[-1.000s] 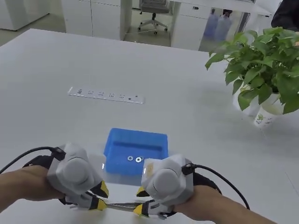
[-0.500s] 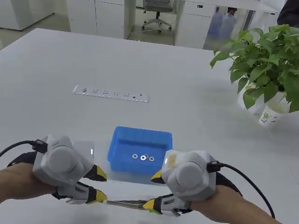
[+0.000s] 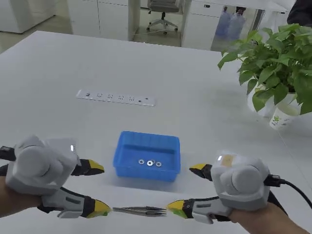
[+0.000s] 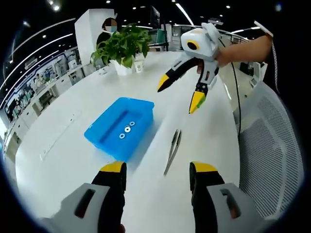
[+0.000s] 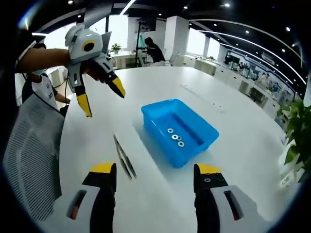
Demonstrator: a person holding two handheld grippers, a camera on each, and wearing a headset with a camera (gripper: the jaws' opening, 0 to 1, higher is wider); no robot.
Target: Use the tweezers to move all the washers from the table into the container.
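Note:
The blue container [image 3: 147,142] [image 4: 106,137] [image 5: 194,136] stands on the white table with three washers [image 3: 149,163] [image 4: 126,130] [image 5: 175,137] inside. Steel tweezers [image 3: 140,210] [image 4: 172,149] [image 5: 124,157] lie flat on the table in front of it, touched by neither gripper. My left gripper [image 3: 97,188] [image 4: 158,171] is open to the left of the tweezers. My right gripper [image 3: 190,187] [image 5: 157,172] is open to their right. Each gripper also shows in the other's view, raised above the table.
A white power strip [image 3: 115,98] lies beyond the container. A potted green plant [image 3: 275,68] stands at the right. An office chair [image 3: 163,10] and cabinets are past the far edge. A mesh chair back [image 4: 269,160] is close to the near edge.
Both grippers have moved apart sideways, away from the tweezers, and their jaws have opened wide. The tweezers stay lying on the table. A third washer now shows in the container.

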